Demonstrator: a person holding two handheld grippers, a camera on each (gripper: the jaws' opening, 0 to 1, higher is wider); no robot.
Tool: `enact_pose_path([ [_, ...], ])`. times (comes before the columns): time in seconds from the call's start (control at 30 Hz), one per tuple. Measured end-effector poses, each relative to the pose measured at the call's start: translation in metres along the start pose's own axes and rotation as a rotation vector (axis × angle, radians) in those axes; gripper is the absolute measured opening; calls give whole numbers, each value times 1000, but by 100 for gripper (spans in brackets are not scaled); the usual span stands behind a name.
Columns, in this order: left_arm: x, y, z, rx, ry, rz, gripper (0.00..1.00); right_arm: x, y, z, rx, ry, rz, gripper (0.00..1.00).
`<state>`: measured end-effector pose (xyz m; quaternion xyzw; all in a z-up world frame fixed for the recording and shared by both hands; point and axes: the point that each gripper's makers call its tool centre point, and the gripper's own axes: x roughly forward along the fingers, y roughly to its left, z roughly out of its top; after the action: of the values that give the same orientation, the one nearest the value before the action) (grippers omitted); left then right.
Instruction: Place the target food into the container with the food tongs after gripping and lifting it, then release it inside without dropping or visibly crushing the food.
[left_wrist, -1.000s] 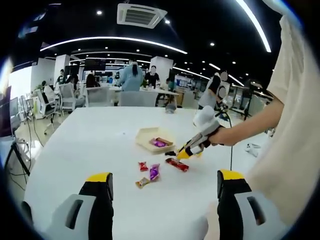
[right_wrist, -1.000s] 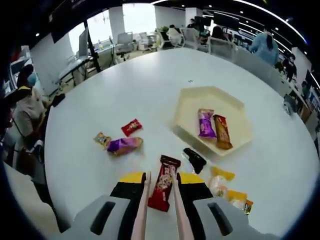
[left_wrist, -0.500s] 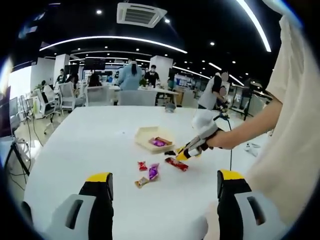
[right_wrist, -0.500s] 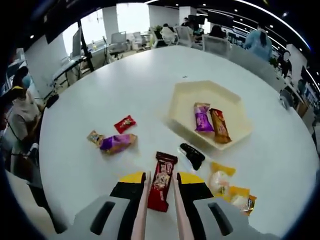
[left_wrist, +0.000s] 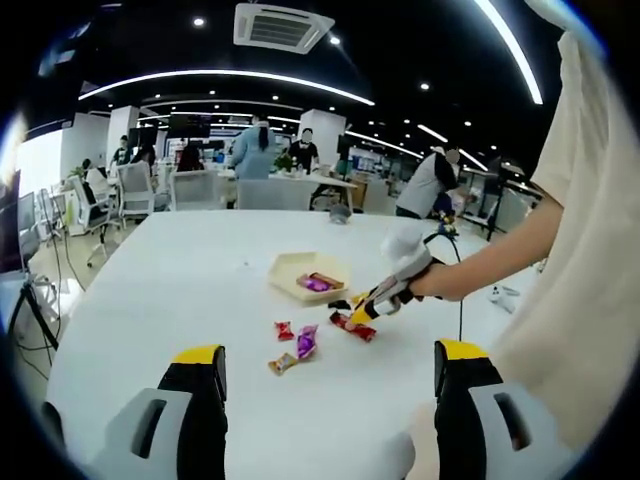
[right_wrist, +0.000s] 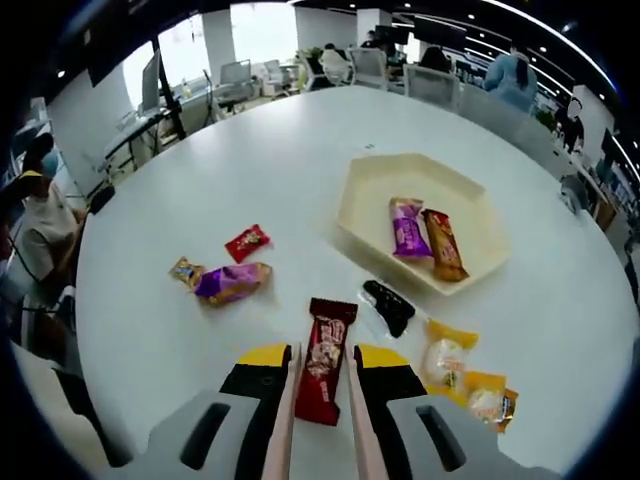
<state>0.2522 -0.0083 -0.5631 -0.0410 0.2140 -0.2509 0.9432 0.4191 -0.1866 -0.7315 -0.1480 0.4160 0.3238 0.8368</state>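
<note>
White round table (right_wrist: 250, 150) carries a cream hexagonal tray (right_wrist: 370, 215) already holding two wrapped bars. Near the tray's closest edge, the right gripper (right_wrist: 320, 372) squeezes tongs (right_wrist: 283, 420) around a red snack bar (right_wrist: 323, 358), apparently lifted; carrying and releasing remain. The left gripper (left_wrist: 325, 375) hangs wide, empty.

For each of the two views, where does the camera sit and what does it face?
Left gripper view: rides the left gripper, looking level across the white table; the person's arm holds the right gripper.
Right gripper view: rides the right gripper, looking down between its tongs at the red snack bar.
Shared: red snack bar, tray.
</note>
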Motion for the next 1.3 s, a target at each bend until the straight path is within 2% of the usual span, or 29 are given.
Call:
enact_pose_path([
  [0.43,2,4,5,9,-2,0,85,4,3,-3,-21,19,16,24],
  [0.7,4,-1,1,1,0,-9,85,4,3,-6,-22,30,19,24],
  [1.3,3,-2,2,4,-7,-10,85,4,1,-9,-24,36,16,23],
])
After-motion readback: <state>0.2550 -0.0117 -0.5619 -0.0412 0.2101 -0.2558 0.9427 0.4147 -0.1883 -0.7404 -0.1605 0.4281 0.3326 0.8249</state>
